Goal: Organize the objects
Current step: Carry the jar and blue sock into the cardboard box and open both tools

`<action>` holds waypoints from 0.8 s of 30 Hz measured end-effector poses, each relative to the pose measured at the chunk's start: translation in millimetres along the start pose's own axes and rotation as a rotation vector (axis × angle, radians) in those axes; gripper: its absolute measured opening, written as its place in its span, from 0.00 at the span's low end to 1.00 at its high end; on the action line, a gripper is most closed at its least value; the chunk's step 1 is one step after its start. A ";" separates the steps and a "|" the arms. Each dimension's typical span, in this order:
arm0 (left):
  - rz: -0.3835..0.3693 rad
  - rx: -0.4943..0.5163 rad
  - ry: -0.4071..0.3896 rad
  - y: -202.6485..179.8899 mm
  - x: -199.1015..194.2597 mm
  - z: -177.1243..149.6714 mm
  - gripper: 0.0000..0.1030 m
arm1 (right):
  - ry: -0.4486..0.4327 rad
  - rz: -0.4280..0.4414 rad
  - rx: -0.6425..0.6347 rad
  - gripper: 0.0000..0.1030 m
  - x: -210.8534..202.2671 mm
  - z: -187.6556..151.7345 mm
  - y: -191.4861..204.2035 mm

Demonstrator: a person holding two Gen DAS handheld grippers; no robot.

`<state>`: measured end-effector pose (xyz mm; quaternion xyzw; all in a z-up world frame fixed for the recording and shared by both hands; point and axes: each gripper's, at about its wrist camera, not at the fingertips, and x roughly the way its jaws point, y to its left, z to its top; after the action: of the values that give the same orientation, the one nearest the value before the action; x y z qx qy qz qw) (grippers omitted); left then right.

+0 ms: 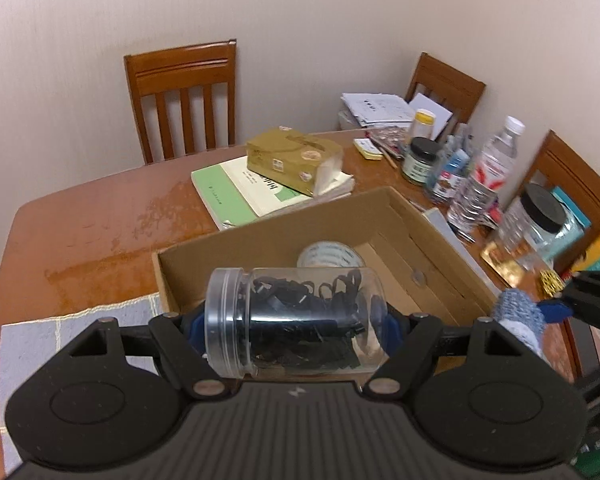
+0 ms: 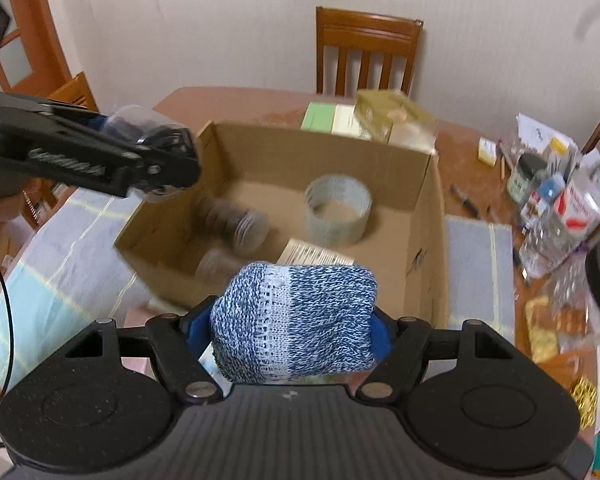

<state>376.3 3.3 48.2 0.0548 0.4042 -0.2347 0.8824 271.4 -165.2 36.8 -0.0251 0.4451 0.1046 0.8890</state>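
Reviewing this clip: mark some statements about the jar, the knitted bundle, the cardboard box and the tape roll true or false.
1. The left gripper holds a clear jar lying sideways. True.
2. The jar is empty. False: it holds small black items.
3. The right gripper holds a blue and white knitted bundle. True.
4. The tape roll lies on the table outside the cardboard box. False: it sits inside the box.
5. The tissue box rests on the books. True.

The cardboard box (image 2: 428,216) stands open-topped, its floor partly taken by a tape roll (image 2: 338,216) and jars (image 2: 236,224).
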 end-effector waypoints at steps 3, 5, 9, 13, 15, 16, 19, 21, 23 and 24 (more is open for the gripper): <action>0.010 -0.004 0.016 4.2 19.1 7.6 0.75 | -0.019 -0.014 -0.001 0.76 5.9 12.5 -6.6; 0.020 -0.015 0.024 6.5 31.1 12.5 0.75 | -0.022 -0.021 -0.003 0.76 12.4 18.7 -12.4; 0.039 -0.018 0.042 9.2 54.9 17.7 0.75 | -0.008 -0.029 0.021 0.85 27.2 25.7 -24.3; 0.102 -0.022 0.032 10.6 73.8 19.0 0.95 | -0.025 -0.022 0.046 0.98 29.6 23.7 -30.4; 0.117 -0.021 0.025 10.8 76.9 19.3 0.95 | -0.026 -0.021 0.057 0.99 30.2 21.7 -33.4; 0.114 -0.019 0.033 11.3 77.9 19.7 0.95 | -0.022 -0.023 0.061 0.99 30.6 20.7 -34.5; 0.120 -0.019 0.038 11.7 72.3 18.8 0.95 | -0.013 -0.028 0.069 0.99 31.1 17.1 -37.4; 0.116 -0.008 0.035 11.0 65.0 18.3 0.95 | -0.007 -0.033 0.072 1.00 30.4 16.5 -39.2; 0.116 -0.004 0.035 9.5 56.5 17.2 0.95 | -0.003 -0.034 0.077 1.00 28.7 16.3 -39.7; 0.115 -0.003 0.032 8.9 50.3 15.5 0.95 | -0.001 -0.034 0.081 1.00 27.4 16.2 -39.5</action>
<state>419.3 -11.9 20.5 0.0806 0.4149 -0.1821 0.8878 308.3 -197.1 22.7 0.0036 0.4482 0.0713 0.8911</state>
